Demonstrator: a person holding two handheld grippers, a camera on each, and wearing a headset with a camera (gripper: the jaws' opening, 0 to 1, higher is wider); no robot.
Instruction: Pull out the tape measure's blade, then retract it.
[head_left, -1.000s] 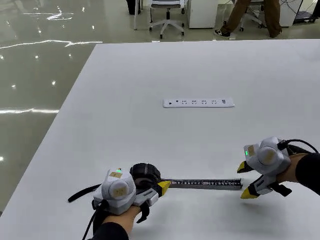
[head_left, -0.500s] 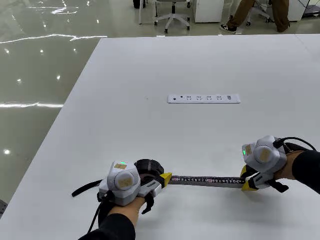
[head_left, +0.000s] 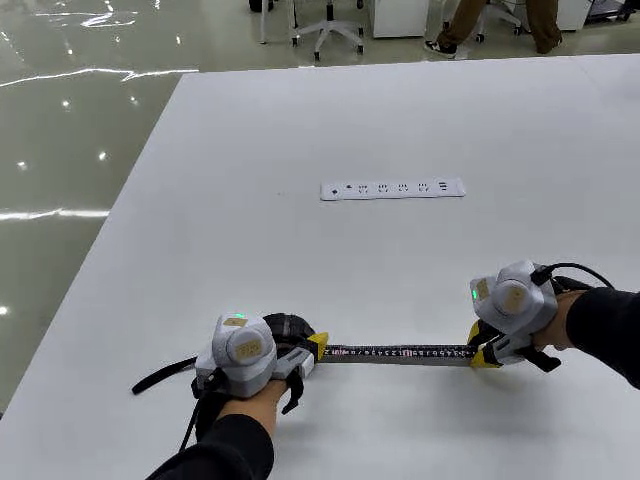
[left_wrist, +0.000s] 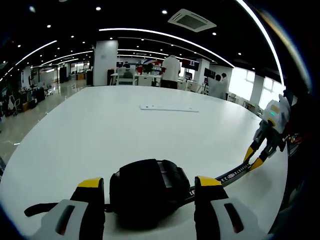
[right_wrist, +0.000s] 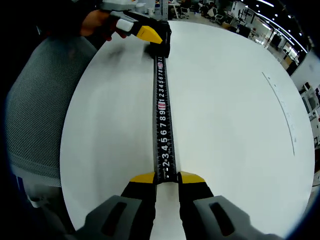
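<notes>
The black tape measure case (left_wrist: 149, 192) rests on the white table, held between the yellow-tipped jaws of my left gripper (left_wrist: 148, 183), which is shut on it. In the head view the case (head_left: 290, 328) sits at the lower left beside my left gripper (head_left: 300, 350). The black blade (head_left: 398, 352) with white numbers runs right from the case to my right gripper (head_left: 479, 352). My right gripper (right_wrist: 166, 177) is shut on the blade's end, and the blade (right_wrist: 161, 105) stretches straight away to the case (right_wrist: 161, 46).
A white power strip (head_left: 392, 189) lies further back on the white table (head_left: 420, 110). A black strap (head_left: 160, 376) trails left of the case. Office chairs and a person's legs stand beyond the far edge. The table's left edge drops to a shiny floor.
My right gripper has closed onto the blade's end; a second ago its jaws stood apart around it. It has also drawn slightly closer to the case.
</notes>
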